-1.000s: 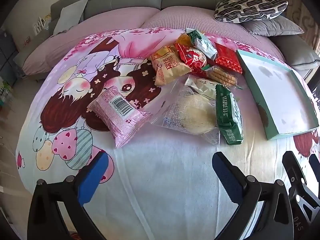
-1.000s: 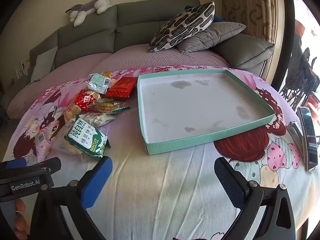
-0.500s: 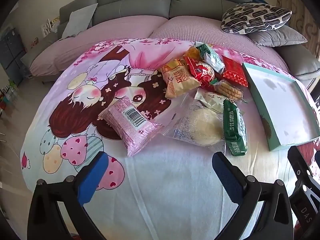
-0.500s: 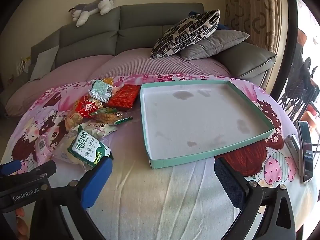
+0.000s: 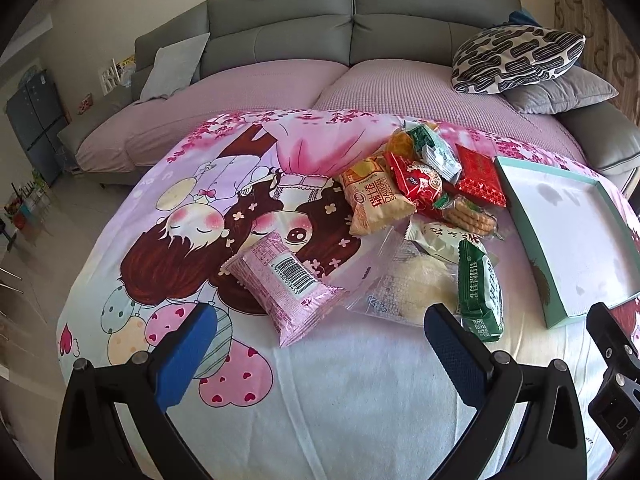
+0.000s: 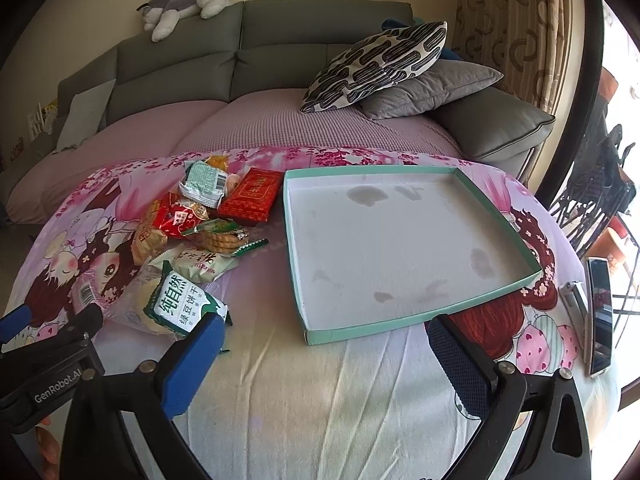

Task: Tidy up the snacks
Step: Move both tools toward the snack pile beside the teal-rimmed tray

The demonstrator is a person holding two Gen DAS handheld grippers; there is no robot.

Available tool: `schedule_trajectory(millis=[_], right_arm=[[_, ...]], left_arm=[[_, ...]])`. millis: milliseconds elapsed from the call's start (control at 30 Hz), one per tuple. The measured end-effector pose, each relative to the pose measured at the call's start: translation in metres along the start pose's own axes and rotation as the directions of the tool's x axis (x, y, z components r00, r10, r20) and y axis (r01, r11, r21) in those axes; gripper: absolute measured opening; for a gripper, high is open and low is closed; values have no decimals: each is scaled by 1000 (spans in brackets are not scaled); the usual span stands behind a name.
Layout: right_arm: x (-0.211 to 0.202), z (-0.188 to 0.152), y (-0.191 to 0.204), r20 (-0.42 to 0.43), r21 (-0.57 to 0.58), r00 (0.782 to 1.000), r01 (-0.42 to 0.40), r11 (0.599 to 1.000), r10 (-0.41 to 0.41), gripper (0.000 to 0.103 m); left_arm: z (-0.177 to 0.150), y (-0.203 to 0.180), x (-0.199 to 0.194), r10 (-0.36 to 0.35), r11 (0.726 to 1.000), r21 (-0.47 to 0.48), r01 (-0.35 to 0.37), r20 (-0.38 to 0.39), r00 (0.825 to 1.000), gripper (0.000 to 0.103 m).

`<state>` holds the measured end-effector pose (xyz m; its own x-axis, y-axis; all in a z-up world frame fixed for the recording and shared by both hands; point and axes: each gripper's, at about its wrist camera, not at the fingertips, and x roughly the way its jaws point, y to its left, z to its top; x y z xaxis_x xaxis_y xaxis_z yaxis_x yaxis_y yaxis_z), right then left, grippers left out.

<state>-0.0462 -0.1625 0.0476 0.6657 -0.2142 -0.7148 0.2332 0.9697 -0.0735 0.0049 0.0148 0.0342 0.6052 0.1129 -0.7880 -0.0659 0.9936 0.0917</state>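
Note:
A pile of snack packets lies on a cartoon-print cloth: a pink packet (image 5: 286,286), a clear bag with a pale cake (image 5: 404,286), a green biscuit packet (image 5: 478,292) (image 6: 182,304), an orange packet (image 5: 376,200), a red packet (image 5: 418,184) and a flat red packet (image 5: 480,176) (image 6: 252,194). A shallow teal tray (image 6: 400,326) (image 5: 520,216) with a white inside lies right of the pile, holding nothing. My left gripper (image 5: 318,352) is open and empty, just short of the pink packet. My right gripper (image 6: 326,358) is open and empty, in front of the tray's near edge.
A grey sofa (image 5: 352,8) with patterned (image 6: 380,64) and grey cushions stands behind the cloth. A plush toy (image 6: 184,2) lies on the sofa back. A phone (image 6: 600,316) lies at the cloth's right edge. The floor drops away on the left.
Both grippers have moved forward and tilted up, so the snacks and tray sit lower and closer in view. Both stay open. Nothing on the cloth has moved.

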Motion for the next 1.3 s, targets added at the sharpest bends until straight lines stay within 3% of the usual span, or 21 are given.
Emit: schedule_trajectory(millis=[200, 300, 533, 800, 933, 1300], right_arm=[[2, 4, 6, -27, -15, 999, 23, 1000, -23, 103], [2, 4, 9, -32, -23, 999, 32, 999, -33, 103], [-4, 7, 12, -32, -42, 997, 62, 997, -63, 103], [-8, 12, 18, -31, -66, 996, 80, 995, -83, 103], [-7, 14, 20, -33, -71, 996, 86, 994, -88, 103], [7, 18, 20, -56, -79, 993, 97, 992, -101, 103]], left_arm=[[4, 2, 7, -33, 999, -18, 33, -37, 999, 103], [6, 8, 13, -88, 995, -62, 82, -92, 992, 103], [9, 7, 27, -49, 999, -11, 47, -194, 980, 103], [28, 11, 18, -94, 996, -14, 93, -176, 980, 103], [34, 21, 19, -95, 995, -56, 87, -164, 982, 103], [22, 31, 40, -66, 996, -79, 50, -220, 973, 103]])
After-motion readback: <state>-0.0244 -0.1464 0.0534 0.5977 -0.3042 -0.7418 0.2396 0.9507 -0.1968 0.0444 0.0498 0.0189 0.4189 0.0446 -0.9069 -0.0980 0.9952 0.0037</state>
